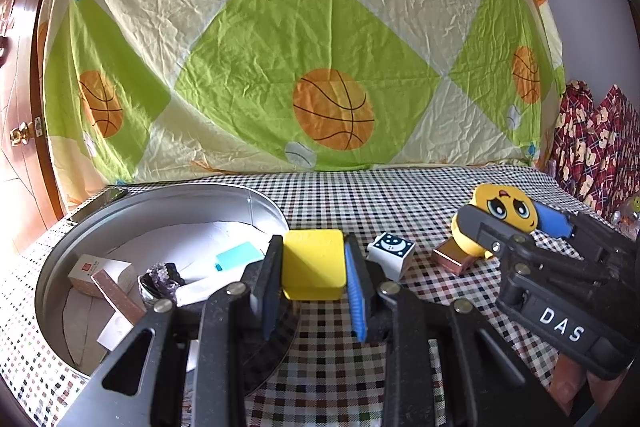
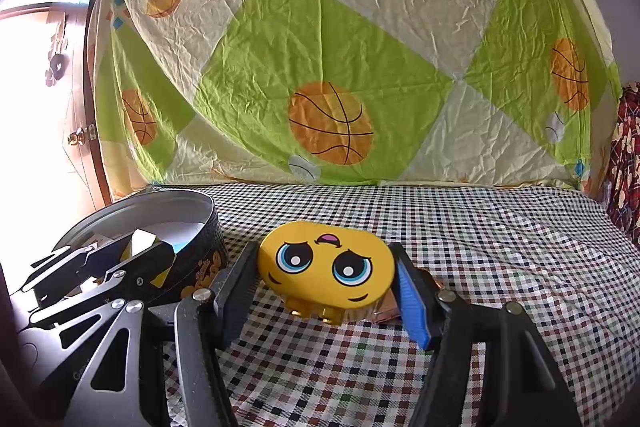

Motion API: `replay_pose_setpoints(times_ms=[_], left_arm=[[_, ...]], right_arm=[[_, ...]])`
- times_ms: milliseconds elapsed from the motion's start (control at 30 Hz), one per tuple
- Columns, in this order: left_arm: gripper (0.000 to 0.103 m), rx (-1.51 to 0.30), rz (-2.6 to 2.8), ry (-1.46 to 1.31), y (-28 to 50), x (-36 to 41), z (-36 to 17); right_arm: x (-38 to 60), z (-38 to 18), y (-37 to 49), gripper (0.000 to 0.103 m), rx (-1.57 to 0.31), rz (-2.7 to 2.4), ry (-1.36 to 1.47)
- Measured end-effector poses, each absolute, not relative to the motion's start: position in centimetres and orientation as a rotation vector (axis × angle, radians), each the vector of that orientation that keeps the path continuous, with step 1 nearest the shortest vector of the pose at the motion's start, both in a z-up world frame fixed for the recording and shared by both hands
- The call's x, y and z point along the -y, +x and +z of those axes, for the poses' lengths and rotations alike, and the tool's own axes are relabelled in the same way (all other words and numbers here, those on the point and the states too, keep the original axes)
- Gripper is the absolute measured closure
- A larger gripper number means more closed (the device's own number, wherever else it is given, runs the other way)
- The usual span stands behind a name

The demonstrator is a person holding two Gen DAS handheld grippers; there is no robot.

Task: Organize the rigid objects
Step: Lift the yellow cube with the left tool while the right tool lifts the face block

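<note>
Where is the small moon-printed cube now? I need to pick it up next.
In the left wrist view, the moon-printed cube sits on the checkered tablecloth, just right of the left gripper and its yellow block.

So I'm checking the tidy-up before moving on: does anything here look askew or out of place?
Only slightly: inside the round tin, the small boxes lie jumbled at angles, not lined up. Nothing looks spilled or damaged.
</note>
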State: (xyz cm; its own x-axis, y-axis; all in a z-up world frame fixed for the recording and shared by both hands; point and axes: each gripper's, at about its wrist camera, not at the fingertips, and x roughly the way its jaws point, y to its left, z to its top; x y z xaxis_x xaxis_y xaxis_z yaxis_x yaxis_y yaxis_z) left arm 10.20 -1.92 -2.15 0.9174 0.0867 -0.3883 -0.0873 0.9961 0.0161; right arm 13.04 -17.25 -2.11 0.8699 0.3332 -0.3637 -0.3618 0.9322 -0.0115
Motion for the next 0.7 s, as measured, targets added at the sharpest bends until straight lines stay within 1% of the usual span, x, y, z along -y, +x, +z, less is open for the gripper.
replay_pose_setpoints(times_ms=[433,700], left_arm=[[0.075,-0.369,0.093,-0.004,9.7,1.9,-2.0],[0.075,-0.339,0.103,-0.007,9.1,1.8,-1.8]], right_arm=[[17.7,-2.0,12.8,0.038,-0.357,0.357,-0.06],[17.7,-1.5,11.4,0.038,-0.295,0.366,-0.074]])
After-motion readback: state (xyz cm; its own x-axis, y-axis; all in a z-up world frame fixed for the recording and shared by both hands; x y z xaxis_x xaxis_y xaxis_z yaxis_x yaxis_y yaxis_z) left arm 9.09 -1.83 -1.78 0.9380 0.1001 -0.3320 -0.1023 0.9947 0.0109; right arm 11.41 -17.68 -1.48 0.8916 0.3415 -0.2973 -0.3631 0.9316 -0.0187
